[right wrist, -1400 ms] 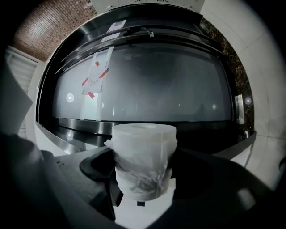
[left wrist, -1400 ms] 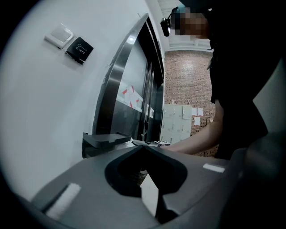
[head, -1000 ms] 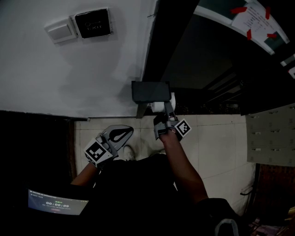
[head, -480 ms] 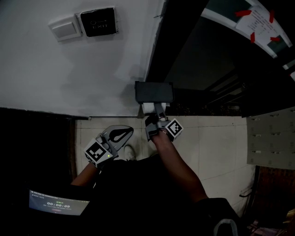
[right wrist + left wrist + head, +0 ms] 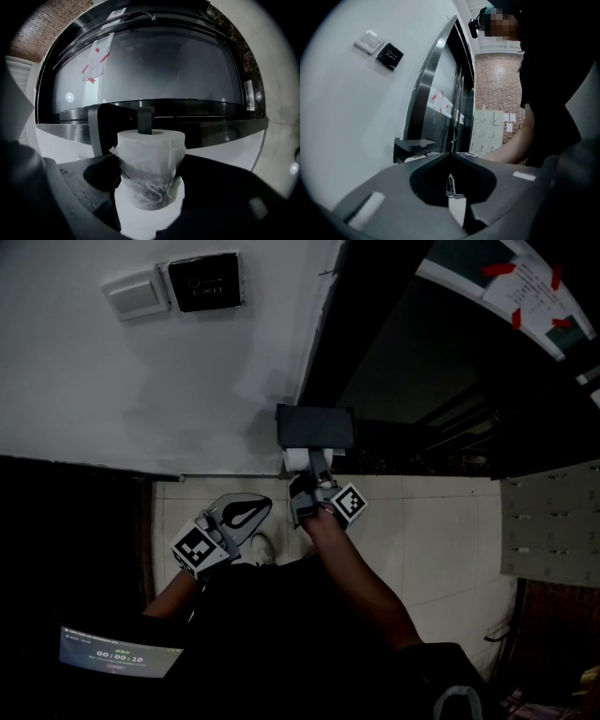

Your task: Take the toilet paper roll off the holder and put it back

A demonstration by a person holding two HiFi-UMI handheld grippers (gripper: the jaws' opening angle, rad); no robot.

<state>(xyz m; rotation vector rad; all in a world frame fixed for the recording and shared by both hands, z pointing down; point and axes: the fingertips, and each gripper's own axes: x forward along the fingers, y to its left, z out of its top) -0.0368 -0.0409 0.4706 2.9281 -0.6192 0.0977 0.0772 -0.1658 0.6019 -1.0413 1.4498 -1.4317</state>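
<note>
A white toilet paper roll (image 5: 150, 164) is pinched in at its waist by my right gripper (image 5: 149, 180), which is shut on it. The holder's dark rod (image 5: 146, 120) meets the roll's core at its far end. In the head view the roll (image 5: 295, 458) sits just under the black wall holder (image 5: 315, 426), with my right gripper (image 5: 309, 470) reaching up to it. My left gripper (image 5: 246, 512) hangs lower left, away from the holder, jaws together and holding nothing. From the left gripper (image 5: 450, 154) view the holder (image 5: 412, 146) shows beyond its tips.
A white switch (image 5: 138, 293) and a black exit plate (image 5: 203, 281) are on the white wall above left. A dark steel-framed glass door (image 5: 412, 362) stands right of the holder. Pale floor tiles (image 5: 441, 531) lie below, with lockers (image 5: 553, 521) at right.
My right gripper has carried the roll leftward from the holder's right end to under its middle. The left gripper has stayed where it was.
</note>
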